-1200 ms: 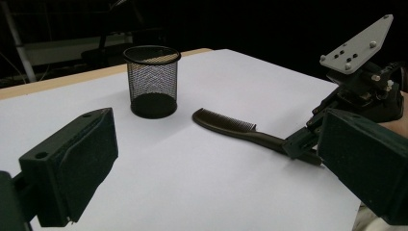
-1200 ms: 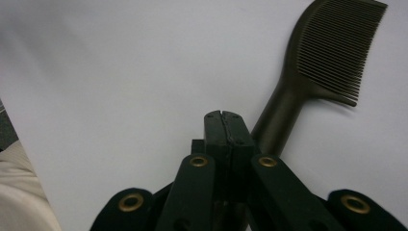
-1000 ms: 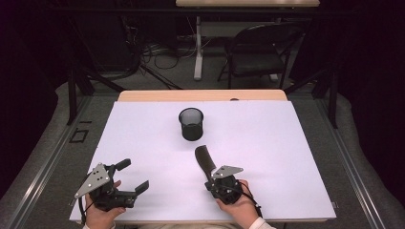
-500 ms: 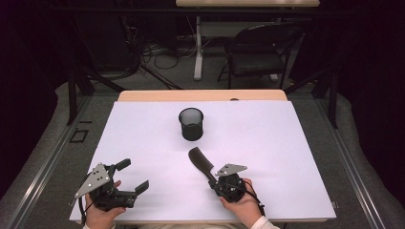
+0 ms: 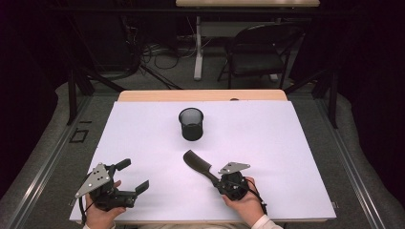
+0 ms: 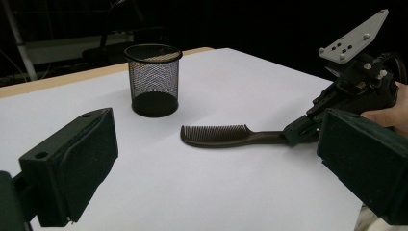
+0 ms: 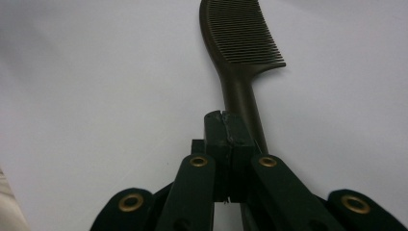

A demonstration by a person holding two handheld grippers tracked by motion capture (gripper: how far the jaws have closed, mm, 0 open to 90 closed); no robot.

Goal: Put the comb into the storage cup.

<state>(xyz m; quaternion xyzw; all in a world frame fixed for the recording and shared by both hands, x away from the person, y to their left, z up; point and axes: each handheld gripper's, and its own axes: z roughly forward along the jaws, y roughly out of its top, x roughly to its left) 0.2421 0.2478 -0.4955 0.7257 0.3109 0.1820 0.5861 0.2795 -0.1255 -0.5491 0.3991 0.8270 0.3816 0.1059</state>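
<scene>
Your right gripper (image 5: 216, 175) clamps the comb (image 5: 197, 163); your left gripper (image 5: 131, 176) is empty.

From above, the comb points toward the cup (image 5: 191, 123), its head on the table (image 5: 286, 143). In your left gripper view, jaws stand wide apart. In your right gripper view, jaws pinch the comb's handle.

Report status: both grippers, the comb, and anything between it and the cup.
Right gripper shut on comb handle. Left gripper open, holding nothing. Comb's toothed end points toward mesh cup, short of it. White table cover between them bare.
</scene>
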